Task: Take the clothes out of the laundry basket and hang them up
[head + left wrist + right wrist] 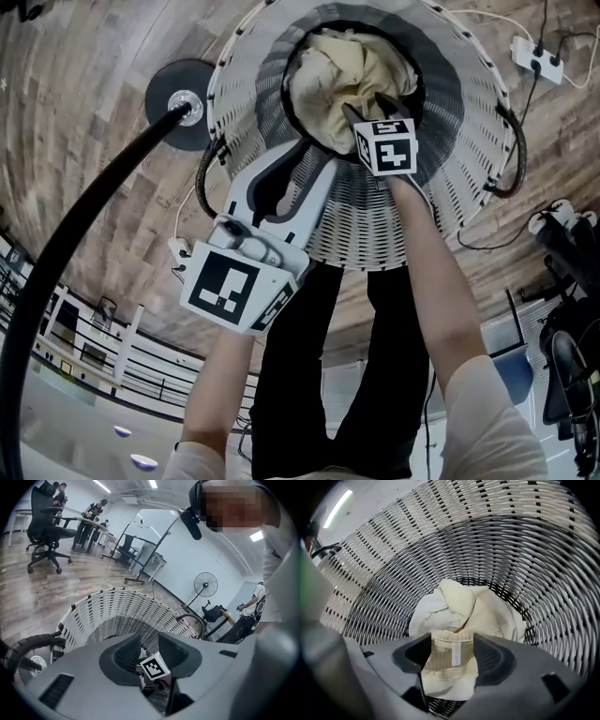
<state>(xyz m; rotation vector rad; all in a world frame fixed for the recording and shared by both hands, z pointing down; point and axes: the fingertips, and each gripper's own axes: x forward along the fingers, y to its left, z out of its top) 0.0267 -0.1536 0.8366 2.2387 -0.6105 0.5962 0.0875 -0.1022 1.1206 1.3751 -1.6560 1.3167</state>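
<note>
A white wicker laundry basket (469,178) stands on the wood floor, with a crumpled cream garment (342,75) lying at its bottom. My right gripper (366,122) reaches down inside the basket. In the right gripper view its jaws (451,644) stand wide, and a fold of the cream garment (464,606) with a sewn label lies between them. My left gripper (292,167) hovers over the basket's near rim. In the left gripper view its jaws (149,641) are apart with nothing between them, and the basket (108,606) lies beyond.
A black stand with a round base (183,98) rises at the basket's left. A power strip (539,58) and cables lie on the floor to the right. An office chair (44,527), a standing fan (206,584) and people at desks are farther off.
</note>
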